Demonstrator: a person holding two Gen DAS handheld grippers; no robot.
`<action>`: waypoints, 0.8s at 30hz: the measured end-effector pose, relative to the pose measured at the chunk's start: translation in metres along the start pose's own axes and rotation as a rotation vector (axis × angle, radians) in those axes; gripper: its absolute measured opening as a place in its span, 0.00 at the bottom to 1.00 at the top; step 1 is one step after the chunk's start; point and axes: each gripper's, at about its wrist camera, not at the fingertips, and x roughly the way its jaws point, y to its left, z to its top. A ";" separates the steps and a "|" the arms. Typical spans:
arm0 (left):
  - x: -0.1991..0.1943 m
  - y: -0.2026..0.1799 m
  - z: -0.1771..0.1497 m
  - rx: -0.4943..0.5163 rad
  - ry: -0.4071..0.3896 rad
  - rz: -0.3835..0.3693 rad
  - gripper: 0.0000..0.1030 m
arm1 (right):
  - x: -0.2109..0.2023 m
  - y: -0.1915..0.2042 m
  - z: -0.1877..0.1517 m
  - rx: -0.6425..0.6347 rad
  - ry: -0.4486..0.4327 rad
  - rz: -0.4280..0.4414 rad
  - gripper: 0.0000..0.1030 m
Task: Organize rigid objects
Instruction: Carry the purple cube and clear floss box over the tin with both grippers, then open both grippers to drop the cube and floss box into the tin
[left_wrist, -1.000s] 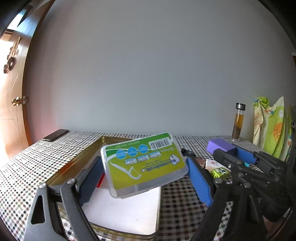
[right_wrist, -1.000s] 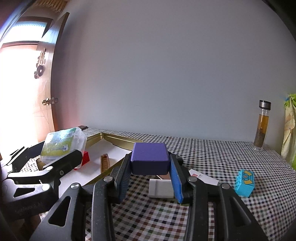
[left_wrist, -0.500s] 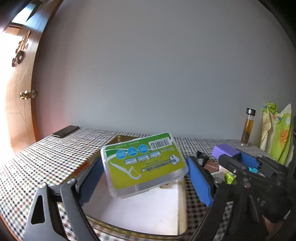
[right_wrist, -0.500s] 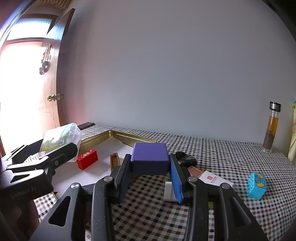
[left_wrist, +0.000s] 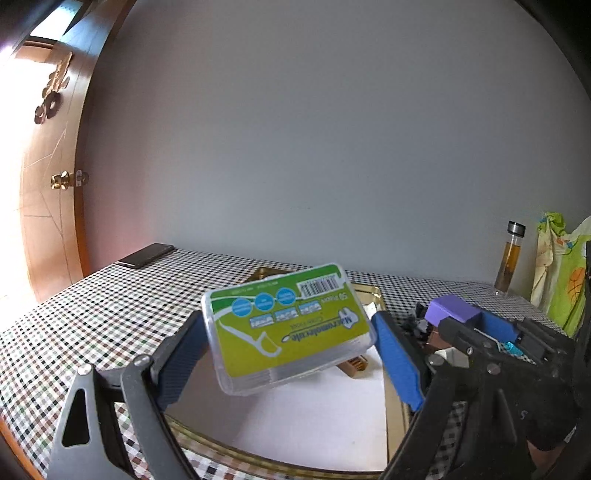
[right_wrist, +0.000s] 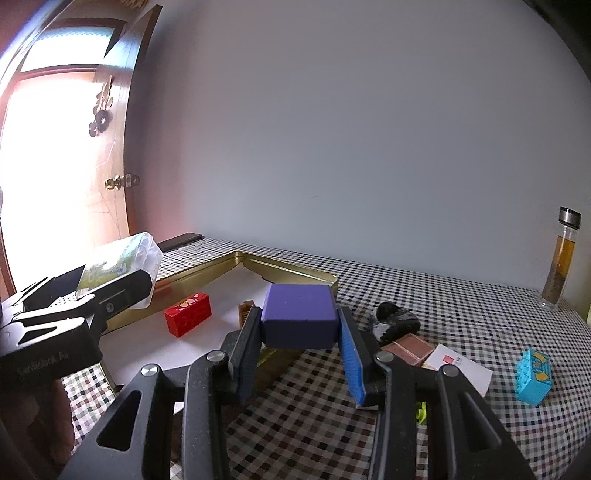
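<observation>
- Holding a floss-pick box (left_wrist: 291, 326), the left gripper (left_wrist: 288, 354) has its two blue pads pressed on the short ends of the clear plastic case, which sits tilted between them.
- Below and just ahead of this gripper lies the gold tray (left_wrist: 391, 391) with its white floor; the box hangs above it, not touching.
- The right gripper (right_wrist: 299, 332) is closed on a purple block (right_wrist: 298, 314), gripped on its two side faces, with the tray's near edge below it and to its left.
- Inside the tray, ahead and to the left of the right gripper, rest a red brick (right_wrist: 187, 314) and a small brown piece (right_wrist: 245, 310).
- The box looks light and stiff, but its smooth plastic can slip or rotate, so I judge a hold at the middle of the ends is safer.
- The block seems solid and matte, probably easy to hold.
</observation>
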 end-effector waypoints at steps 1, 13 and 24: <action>0.001 0.001 0.000 -0.001 0.003 0.003 0.87 | 0.001 0.002 0.000 -0.002 0.003 0.003 0.41; 0.016 0.026 0.016 0.011 0.052 0.081 0.87 | 0.037 0.020 0.010 -0.006 0.072 0.076 0.41; 0.053 0.032 0.028 0.055 0.157 0.069 0.87 | 0.074 0.041 0.024 -0.028 0.145 0.113 0.41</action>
